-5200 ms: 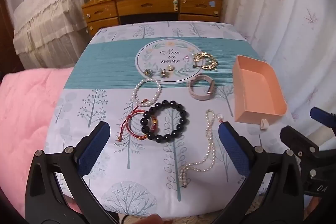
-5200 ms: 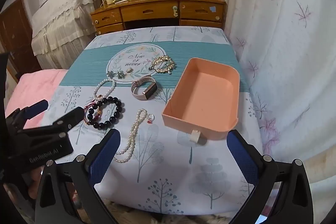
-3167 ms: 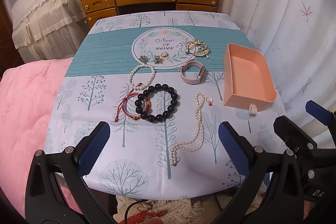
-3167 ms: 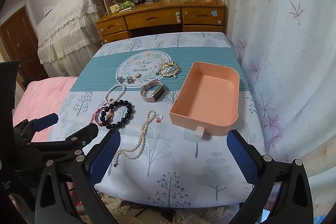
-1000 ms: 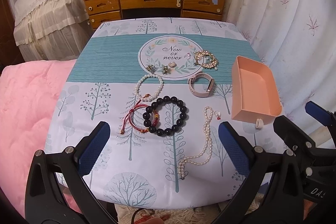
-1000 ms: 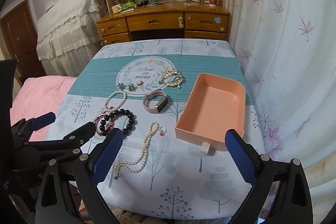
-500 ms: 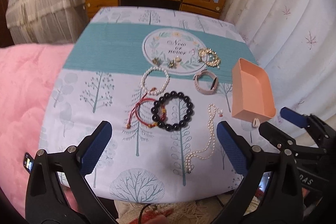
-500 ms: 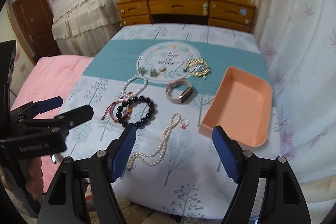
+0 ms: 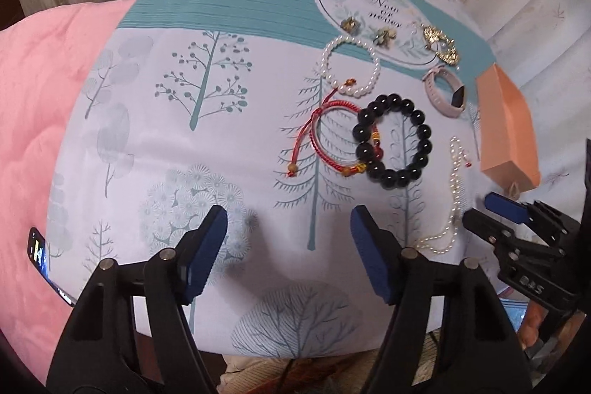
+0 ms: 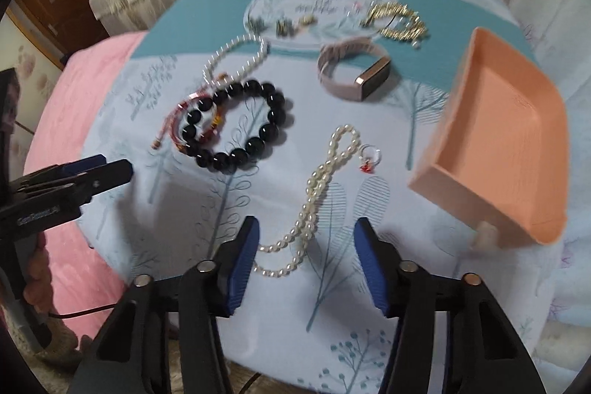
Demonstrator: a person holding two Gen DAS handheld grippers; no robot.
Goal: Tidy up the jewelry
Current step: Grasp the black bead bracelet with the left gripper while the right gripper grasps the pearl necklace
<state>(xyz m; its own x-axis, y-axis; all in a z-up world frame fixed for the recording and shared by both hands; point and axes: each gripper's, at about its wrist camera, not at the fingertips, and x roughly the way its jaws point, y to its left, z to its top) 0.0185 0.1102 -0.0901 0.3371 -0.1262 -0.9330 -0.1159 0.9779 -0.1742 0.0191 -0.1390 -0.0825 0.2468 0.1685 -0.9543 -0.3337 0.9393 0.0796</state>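
Both hand-held grippers have dropped toward the surface [image 9: 147,135] since the earlier frames, and their jaws have just been closing. Left hand-held gripper [image 9: 288,246]: part-open over bare printed cloth, nothing between its blue pads [image 9: 207,246]. Right hand-held gripper [image 10: 306,257]: part-open, straddling the lower loop of the long pearl necklace [image 10: 314,194]; the pads do not press on the strand.

Counted on the cloth: one long pearl necklace; one pearl bracelet [image 9: 351,67]; one black bead bracelet [image 9: 391,139], overlapping one red cord bracelet [image 9: 325,135]; one pink watch band [image 10: 354,72]; one gold chain piece [image 10: 397,17]; one small ring with a red charm [image 10: 369,159] just beside the necklace's upper end; several small charms [image 9: 369,30] on the round printed emblem, too blurred to count exactly. One peach tray [image 10: 509,132] sits at the right edge, holding no jewelry.
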